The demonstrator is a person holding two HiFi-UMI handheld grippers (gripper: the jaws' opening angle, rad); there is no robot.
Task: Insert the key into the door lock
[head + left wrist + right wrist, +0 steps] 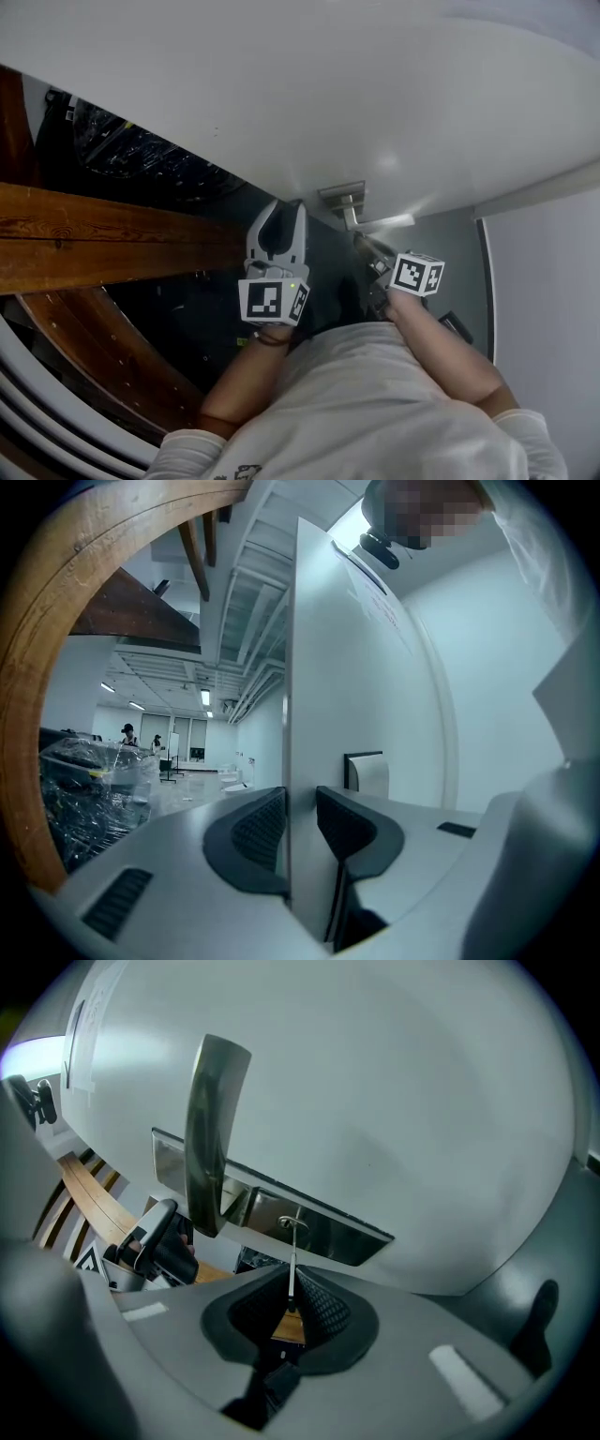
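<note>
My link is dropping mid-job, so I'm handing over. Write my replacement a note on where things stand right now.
Left gripper: fingers shut on the edge of the white door panel.
Right gripper: shut on the thin silver key, its tip at the keyhole in the brushed metal lock plate, beside the grey lever handle.
Done: key grasped and lined up.
Left: push it fully in; how deep it sits cannot be told.

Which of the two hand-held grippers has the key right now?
The right hand-held gripper: its jaws pinch the key, tip at the lock plate. The left hand-held gripper clamps the door edge instead.
</note>
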